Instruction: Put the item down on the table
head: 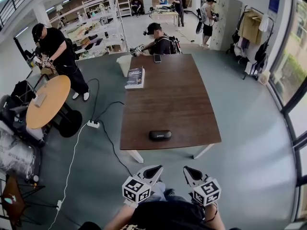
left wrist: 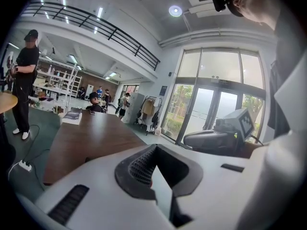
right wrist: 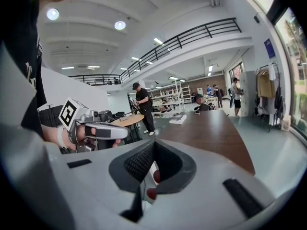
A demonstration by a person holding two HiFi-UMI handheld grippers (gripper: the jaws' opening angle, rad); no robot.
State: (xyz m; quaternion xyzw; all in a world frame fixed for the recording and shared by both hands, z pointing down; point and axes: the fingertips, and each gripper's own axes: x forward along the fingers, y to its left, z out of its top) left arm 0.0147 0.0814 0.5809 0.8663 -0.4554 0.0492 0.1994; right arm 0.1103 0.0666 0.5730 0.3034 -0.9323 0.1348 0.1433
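Head view: black case (head: pixel 160 135) lies by the near edge of the worktop (head: pixel 182 99); left tool (head: pixel 157 168) and right tool (head: pixel 187 170) are closed, empty. Placing seems done; next, only stay back.

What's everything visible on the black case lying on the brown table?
The black case is a small oblong with rounded ends, matte and hard-looking, and closed. Faint light print on its top is too small to read. It lies flat, its long side running along the near edge of the brown table, roughly mid-width. Only the tabletop touches it; the left gripper and right gripper are off the table, short of it.
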